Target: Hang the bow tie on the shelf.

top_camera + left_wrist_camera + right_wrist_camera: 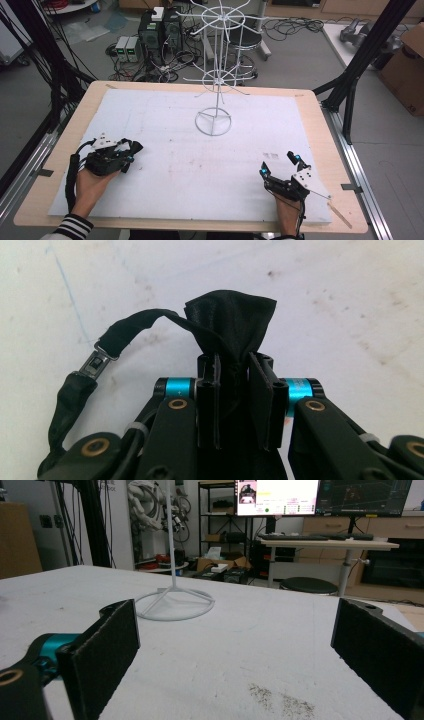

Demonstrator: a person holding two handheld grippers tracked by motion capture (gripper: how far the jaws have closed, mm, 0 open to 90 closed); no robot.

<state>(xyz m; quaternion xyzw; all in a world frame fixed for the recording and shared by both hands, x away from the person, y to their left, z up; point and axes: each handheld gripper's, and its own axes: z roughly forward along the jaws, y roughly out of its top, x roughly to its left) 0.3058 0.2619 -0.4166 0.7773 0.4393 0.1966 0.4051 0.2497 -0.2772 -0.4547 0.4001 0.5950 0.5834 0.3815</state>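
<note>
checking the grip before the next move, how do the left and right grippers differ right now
The left gripper is shut on a black fabric piece; the right gripper is open and holds nothing. The left gripper looks down at the white mat; the right gripper faces the white wire stand. Both rest low over the mat, each in a hand.

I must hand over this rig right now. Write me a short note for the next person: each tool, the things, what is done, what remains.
Left tool: shut on the black fabric piece with a strap, low over the white table cover, near its left edge.
Right tool: open, holding nothing, near the front right.
White wire display rack: upright at the far middle, nothing hanging on it.
Done: fabric gripped.
Left: probably hanging it on the rack.
</note>
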